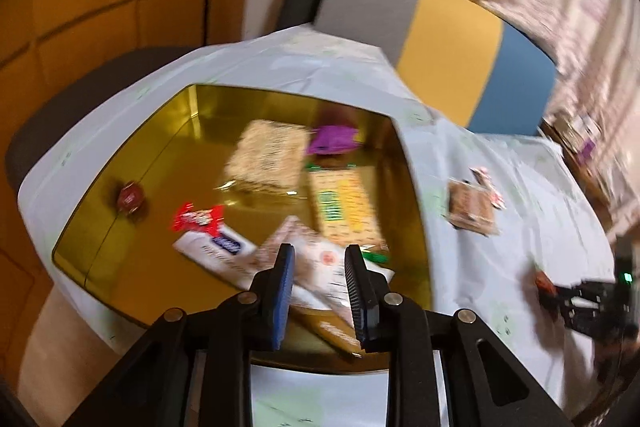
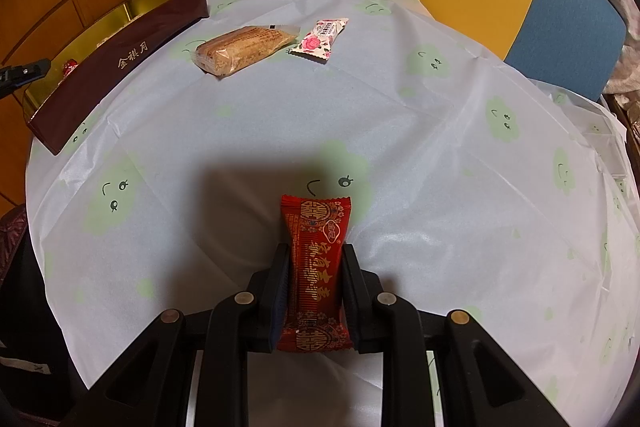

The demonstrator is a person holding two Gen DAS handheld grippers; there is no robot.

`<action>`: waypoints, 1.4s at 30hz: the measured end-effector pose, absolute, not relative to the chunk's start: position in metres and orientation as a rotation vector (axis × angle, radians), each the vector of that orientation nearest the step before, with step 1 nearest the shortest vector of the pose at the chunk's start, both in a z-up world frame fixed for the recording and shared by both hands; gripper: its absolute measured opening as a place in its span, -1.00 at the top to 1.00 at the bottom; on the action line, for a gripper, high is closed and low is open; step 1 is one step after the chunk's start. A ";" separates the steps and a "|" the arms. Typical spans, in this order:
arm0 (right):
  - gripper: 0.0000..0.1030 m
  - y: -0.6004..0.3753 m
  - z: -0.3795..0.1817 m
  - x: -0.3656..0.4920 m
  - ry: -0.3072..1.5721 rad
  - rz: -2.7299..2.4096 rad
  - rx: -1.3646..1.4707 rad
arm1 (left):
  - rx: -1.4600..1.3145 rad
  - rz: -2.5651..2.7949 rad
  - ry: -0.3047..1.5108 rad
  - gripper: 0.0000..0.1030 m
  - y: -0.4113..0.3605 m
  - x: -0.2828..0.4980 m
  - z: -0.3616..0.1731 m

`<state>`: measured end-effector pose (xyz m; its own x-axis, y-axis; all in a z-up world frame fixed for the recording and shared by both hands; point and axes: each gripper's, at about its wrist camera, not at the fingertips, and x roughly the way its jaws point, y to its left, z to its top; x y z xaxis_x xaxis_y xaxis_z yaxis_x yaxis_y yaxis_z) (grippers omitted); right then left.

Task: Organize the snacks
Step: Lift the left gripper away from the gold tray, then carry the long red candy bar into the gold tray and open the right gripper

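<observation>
Right gripper [image 2: 315,267] clamped on a red snack packet [image 2: 316,271] with gold lettering, held lengthwise between the fingers above a pale tablecloth [image 2: 420,155] printed with green smiley clouds. Farther off on the cloth, a brown wafer pack [image 2: 240,49] just beside a rose-patterned candy [image 2: 320,39]. At far left, a dark maroon box [image 2: 116,67] with gold lining. Left gripper [image 1: 319,281] parted and empty, poised over the box's gold interior [image 1: 160,187], blurred, among a rice-cake pack [image 1: 266,157], a purple wrapper [image 1: 332,141] and a small red round candy [image 1: 130,197].
</observation>
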<state>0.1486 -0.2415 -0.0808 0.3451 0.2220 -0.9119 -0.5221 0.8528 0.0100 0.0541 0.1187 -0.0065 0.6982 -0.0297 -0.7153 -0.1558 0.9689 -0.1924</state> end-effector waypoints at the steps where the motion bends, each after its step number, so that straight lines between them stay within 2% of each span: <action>1: 0.53 -0.242 -0.081 0.148 1.120 0.492 -0.305 | -0.230 0.058 0.794 0.49 0.113 0.053 -0.005; 22: 0.53 -0.241 -0.081 0.148 1.123 0.488 -0.304 | -0.009 -0.269 0.775 0.49 -0.001 0.039 -0.006; 32: 0.53 -0.241 -0.082 0.147 1.126 0.479 -0.289 | 0.120 -0.465 0.797 0.49 -0.059 0.028 -0.043; 42: 0.55 -0.233 -0.071 0.162 1.240 0.407 -0.243 | 0.068 -0.490 0.818 0.49 -0.059 0.023 -0.070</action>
